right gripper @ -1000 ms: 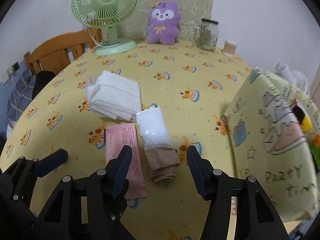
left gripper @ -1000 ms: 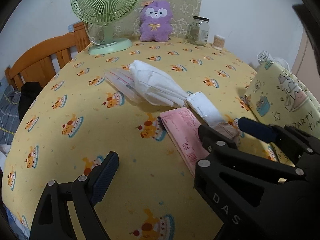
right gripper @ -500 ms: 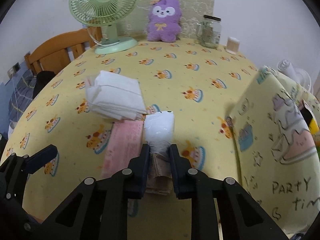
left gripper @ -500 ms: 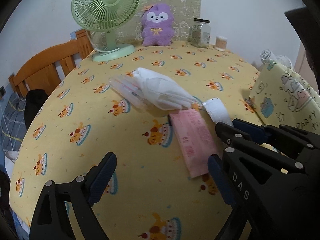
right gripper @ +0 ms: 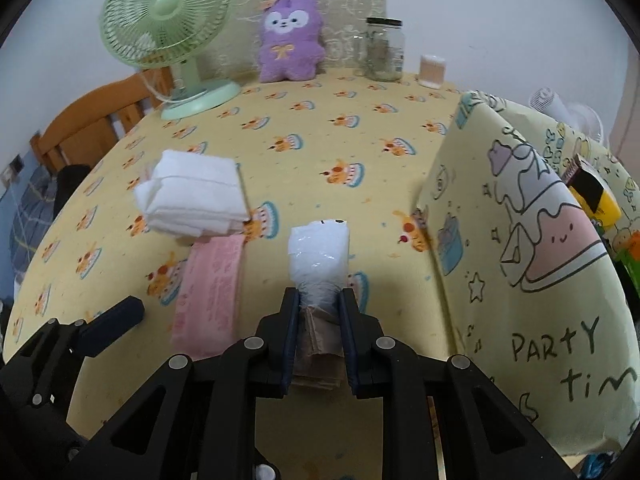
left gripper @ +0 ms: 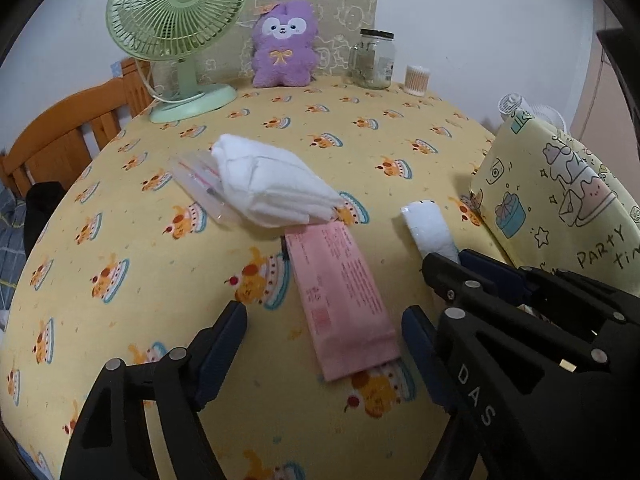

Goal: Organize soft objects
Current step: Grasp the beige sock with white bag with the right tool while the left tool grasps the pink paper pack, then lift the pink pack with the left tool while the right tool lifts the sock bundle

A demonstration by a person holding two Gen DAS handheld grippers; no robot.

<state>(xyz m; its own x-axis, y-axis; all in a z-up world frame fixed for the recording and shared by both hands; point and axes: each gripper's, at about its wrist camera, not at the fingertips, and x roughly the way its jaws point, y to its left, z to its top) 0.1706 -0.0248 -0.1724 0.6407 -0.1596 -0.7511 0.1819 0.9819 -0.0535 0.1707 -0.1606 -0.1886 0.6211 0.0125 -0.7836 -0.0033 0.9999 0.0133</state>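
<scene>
Up close, a yellow cake-print tabletop [left gripper: 360, 128] — right hand-held gripper [right gripper: 319, 320] clamped on a wrapped bundle [right gripper: 319, 256], left hand-held gripper [left gripper: 320, 344] spread apart over a pink packet [left gripper: 340, 292].

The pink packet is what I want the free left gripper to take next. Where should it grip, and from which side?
Probably the near short end of the pink packet, coming from the front along its length. It lies flat and long, pointing at the open left gripper, while its far end is tucked under the folded white stack.
</scene>
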